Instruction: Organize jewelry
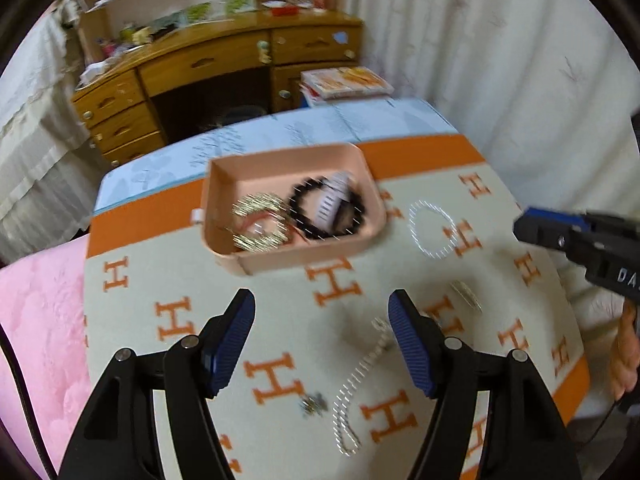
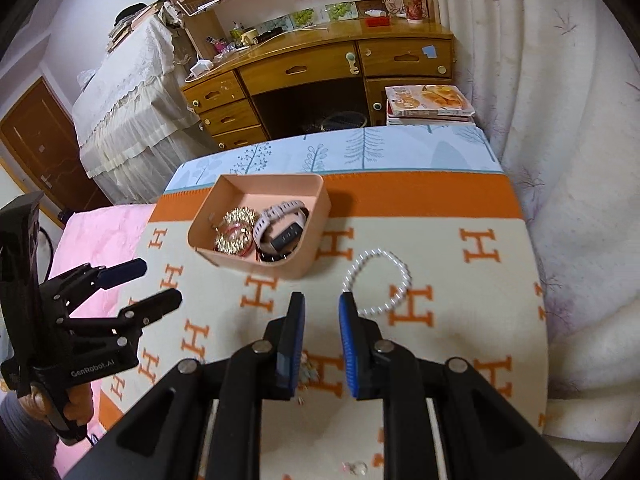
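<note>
both fingers of my left gripper [image 1: 322, 344] stand wide and hold nothing, over bare blanket [image 1: 132, 344]; the silver chain [image 1: 360, 380] lies under them, the pink tray [image 1: 224, 184] ahead. from the right wrist, my right gripper [image 2: 322, 336] is narrow and empty, the pearl bracelet [image 2: 402, 276] just beside its right finger.

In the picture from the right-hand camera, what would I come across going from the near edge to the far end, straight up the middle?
Right gripper with nothing between its fingers → pearl bracelet lying on the H-patterned blanket → pink tray holding jewelry and a watch → tree-print sheet → wooden desk.
</note>
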The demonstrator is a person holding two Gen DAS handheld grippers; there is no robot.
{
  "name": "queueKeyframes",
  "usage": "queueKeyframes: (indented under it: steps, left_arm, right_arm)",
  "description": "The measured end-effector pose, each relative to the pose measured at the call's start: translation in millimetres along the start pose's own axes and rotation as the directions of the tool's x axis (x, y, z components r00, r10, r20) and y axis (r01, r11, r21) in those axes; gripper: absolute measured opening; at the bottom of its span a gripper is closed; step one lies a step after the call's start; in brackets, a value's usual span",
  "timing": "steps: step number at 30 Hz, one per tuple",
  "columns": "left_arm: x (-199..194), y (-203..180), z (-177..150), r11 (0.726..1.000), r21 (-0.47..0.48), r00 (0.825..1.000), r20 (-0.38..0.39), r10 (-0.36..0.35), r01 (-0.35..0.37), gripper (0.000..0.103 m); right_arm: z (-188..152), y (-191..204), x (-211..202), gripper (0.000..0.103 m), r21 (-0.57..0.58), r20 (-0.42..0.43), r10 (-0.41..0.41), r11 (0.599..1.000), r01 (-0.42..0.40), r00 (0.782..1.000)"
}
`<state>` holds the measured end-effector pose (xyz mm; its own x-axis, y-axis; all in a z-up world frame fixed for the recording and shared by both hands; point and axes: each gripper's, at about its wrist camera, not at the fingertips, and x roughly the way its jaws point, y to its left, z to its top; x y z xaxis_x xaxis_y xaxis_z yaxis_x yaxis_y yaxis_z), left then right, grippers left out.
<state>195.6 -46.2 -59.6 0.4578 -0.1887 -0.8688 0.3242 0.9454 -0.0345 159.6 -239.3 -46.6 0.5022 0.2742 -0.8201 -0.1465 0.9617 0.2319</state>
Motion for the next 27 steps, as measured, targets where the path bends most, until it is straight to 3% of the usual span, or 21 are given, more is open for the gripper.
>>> queueKeyframes:
  steps: [1, 2, 9, 11, 13, 17, 20, 27]
  left_arm:
    - [0.7, -6.8, -2.5, 1.0, 0.028, 1.0, -0.007, 0.002, -0.002, 0.068]
    - [2.0, -12.5, -4.2, 0.999, 0.053, 1.0, -0.014, 0.0, 0.0, 0.068]
    - [38.9, -45.1, -25.0, 0.975, 0.214, 0.987, -0.158, -0.031, 0.065, 0.067]
    - [51.8, -50.3, -31.3, 0.964, 0.257, 0.982, -0.188, -0.023, 0.071, 0.063]
    - [63.1, -55.8, -37.5, 0.949, 0.306, 0.976, -0.216, -0.011, 0.078, 0.048]
    - [79.9, -60.3, -44.7, 0.925, 0.367, 0.971, -0.24, -0.007, 0.097, 0.039]
    - [88.9, -61.0, -47.4, 0.913, 0.393, 0.969, -0.247, -0.008, 0.108, 0.039]
    - [91.4, -57.3, -41.5, 0.919, 0.358, 0.966, -0.245, -0.078, 0.165, 0.039]
  right_arm:
    - [-3.5, -2.5, -3.9, 0.04, -0.003, 0.008, -0.006, 1.0, 0.006, 1.0]
    - [-5.7, -4.1, -6.6, 0.044, -0.008, 0.016, -0.012, 1.0, 0.012, 1.0]
    - [-11.6, -18.8, -4.9, 0.044, -0.006, 0.003, -0.033, 0.999, 0.033, 0.999]
    - [-11.8, -24.1, 1.3, 0.044, 0.004, -0.009, -0.034, 0.999, 0.034, 0.999]
    - [-13.1, -28.3, 8.0, 0.044, 0.016, -0.027, -0.013, 1.0, 0.013, 1.0]
    - [-17.8, -31.8, 22.6, 0.044, 0.017, -0.054, 0.008, 1.0, -0.007, 0.999]
    - [-21.2, -35.3, 34.0, 0.044, 0.021, -0.081, 0.023, 1.0, -0.022, 0.996]
    - [-23.8, -50.0, 53.1, 0.044, 0.063, -0.107, 0.047, 0.997, -0.04, 0.993]
